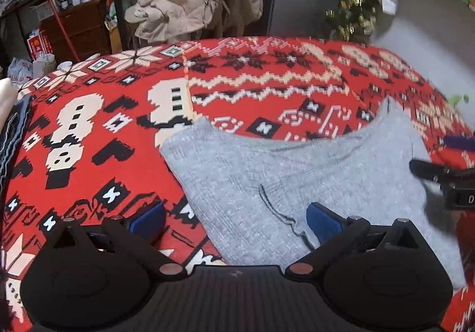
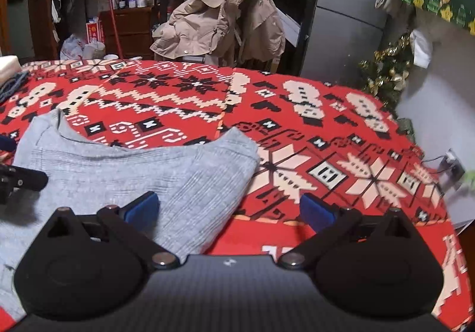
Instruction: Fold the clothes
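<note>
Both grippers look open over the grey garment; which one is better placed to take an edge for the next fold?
Likely the right gripper: the grey garment has its side edge lying between the open fingers. The left gripper also straddles an edge, but more over the red patterned cloth. A close call.

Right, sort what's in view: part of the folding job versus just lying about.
Job:
- grey knit garment
- left gripper, open
- right gripper, open

Lying about:
- beige jacket on the chair
- tinsel tree
- dark blue cloth at the bedspread's edge
</note>
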Tool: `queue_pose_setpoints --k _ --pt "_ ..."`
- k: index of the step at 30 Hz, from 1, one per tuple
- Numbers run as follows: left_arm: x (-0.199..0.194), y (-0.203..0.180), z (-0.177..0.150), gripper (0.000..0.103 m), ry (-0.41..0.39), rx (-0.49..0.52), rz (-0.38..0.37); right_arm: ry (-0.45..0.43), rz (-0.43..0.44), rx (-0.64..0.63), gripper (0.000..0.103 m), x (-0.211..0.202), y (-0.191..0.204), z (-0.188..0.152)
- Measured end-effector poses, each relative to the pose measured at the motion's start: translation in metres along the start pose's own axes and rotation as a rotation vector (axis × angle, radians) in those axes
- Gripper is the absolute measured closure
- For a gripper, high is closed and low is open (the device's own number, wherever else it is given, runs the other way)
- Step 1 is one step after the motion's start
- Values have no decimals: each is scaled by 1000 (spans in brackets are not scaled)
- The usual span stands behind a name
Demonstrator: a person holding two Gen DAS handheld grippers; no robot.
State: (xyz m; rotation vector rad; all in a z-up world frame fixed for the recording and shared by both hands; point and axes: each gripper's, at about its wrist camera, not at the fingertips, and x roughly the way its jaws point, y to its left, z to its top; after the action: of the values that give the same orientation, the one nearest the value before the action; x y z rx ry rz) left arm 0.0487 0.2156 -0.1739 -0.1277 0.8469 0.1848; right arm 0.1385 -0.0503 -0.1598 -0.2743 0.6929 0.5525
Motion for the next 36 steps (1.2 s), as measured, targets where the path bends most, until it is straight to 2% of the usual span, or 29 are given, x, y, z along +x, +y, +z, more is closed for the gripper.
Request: queue_pose_setpoints --k 4,6,10,13,16,19,21,22,23,24,25,26,27,28,30,32,34,36 --pt "-2 -4 -10 0 -52 41 -47 28 109 129 1 6 -15 -6" --pt "-1 -3 -8 0 -43 48 -64 31 164 180 1 8 -21 -8" --pt "4 -1 2 0 -8 59 -94 13 195 226 1 8 -25 -9" --pt "5 -2 -1 0 -51 18 -89 6 214 254 1 8 -27 -10" --pt "4 -3 -2 0 -73 -17 -69 26 248 244 1 6 -27 -9" --pt "4 -1 2 0 -50 -36 -75 62 323 154 1 8 -23 -4" --pt "5 0 7 2 -19 -44 -82 82 329 94 1 10 -18 -2" --pt "4 1 10 5 -4 -54 -87 87 318 94 1 10 -16 -1" --pt "2 3 12 15 9 -73 -92 94 304 101 2 10 -14 1" --pt "-1 5 14 24 19 -87 -93 105 283 123 8 10 -13 3" --pt "-3 7 15 39 28 -107 -93 115 270 151 13 10 -13 6" --pt "-6 11 17 50 34 -136 -93 123 274 180 28 8 -15 8" --pt "-9 16 17 55 35 -169 -101 124 281 210 41 5 -16 10" --pt "-13 22 18 61 37 -204 -117 115 275 232 46 3 -18 13" --pt "-18 29 19 69 32 -231 -122 86 252 249 69 -4 -20 18" --pt "-22 33 20 77 23 -237 -115 66 245 260 77 -8 -23 21" --pt "-26 36 21 78 14 -244 -108 38 215 246 78 -15 -23 24" --pt "-30 40 22 78 4 -250 -101 33 142 198 77 -16 -22 26"
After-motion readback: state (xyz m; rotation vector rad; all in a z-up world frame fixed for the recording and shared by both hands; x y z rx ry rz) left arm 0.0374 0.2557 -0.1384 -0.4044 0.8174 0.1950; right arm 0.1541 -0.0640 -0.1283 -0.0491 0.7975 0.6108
